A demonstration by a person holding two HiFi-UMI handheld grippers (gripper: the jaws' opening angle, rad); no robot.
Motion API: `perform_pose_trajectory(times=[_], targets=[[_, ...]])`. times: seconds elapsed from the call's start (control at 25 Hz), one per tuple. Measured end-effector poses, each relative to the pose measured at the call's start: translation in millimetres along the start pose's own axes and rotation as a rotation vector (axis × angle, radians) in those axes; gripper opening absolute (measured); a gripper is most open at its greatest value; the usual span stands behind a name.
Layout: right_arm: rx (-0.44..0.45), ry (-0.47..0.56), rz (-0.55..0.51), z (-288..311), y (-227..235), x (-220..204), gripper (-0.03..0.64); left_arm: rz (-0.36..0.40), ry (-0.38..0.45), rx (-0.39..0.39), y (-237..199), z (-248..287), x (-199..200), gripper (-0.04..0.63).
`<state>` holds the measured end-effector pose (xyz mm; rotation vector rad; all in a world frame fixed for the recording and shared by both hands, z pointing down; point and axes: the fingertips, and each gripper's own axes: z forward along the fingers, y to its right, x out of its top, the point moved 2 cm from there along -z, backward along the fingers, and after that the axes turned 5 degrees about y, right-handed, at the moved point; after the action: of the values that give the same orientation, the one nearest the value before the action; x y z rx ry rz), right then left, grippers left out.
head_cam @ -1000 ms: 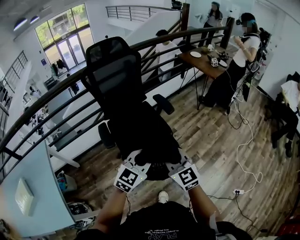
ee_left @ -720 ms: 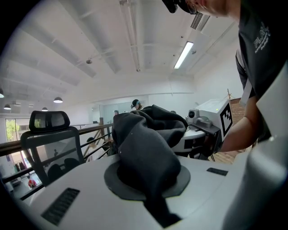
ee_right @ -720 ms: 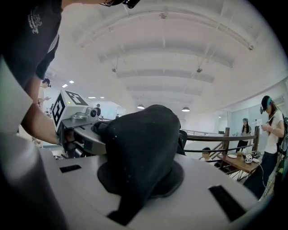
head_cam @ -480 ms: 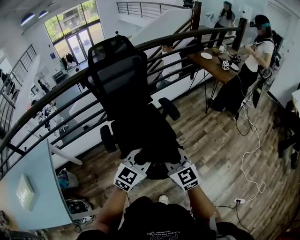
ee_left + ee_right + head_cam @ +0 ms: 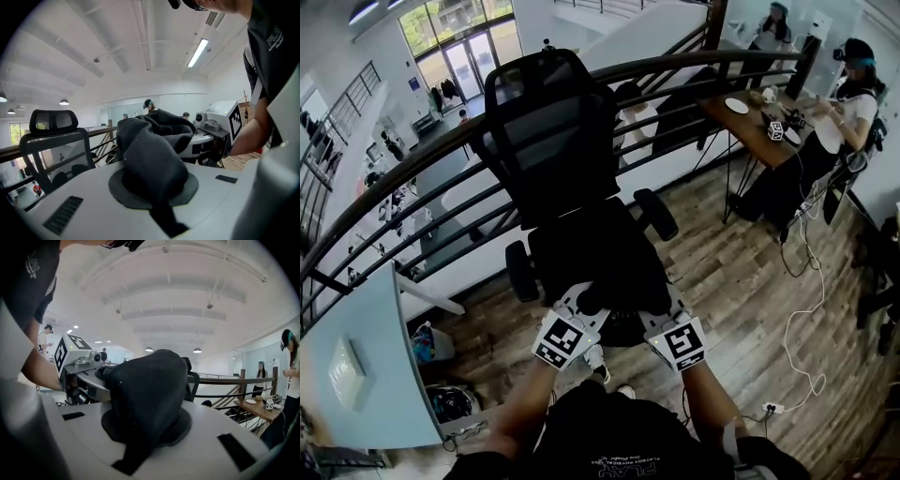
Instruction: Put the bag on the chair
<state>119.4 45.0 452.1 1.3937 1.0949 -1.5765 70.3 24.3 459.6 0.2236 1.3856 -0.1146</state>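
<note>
Black bag [image 5: 598,258] pinched at the office chair [image 5: 548,131].
My left gripper [image 5: 578,305] and right gripper [image 5: 654,307] clamp its near edge between the armrests [image 5: 657,214]; railing [image 5: 694,64] just behind, open wood floor [image 5: 741,281] to the right.

Wood plank floor [image 5: 741,262], a dark curved railing [image 5: 675,66], a brown table [image 5: 759,131] and bright tall windows [image 5: 469,42].
</note>
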Motion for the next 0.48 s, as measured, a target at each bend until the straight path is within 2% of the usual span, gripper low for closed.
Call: perform_pose_trajectory(times=[0.48], targets=[[0.035, -0.048, -0.007, 104, 15, -5, 0.044, 0.001, -0.015, -0.007, -103, 4, -16, 0.037]])
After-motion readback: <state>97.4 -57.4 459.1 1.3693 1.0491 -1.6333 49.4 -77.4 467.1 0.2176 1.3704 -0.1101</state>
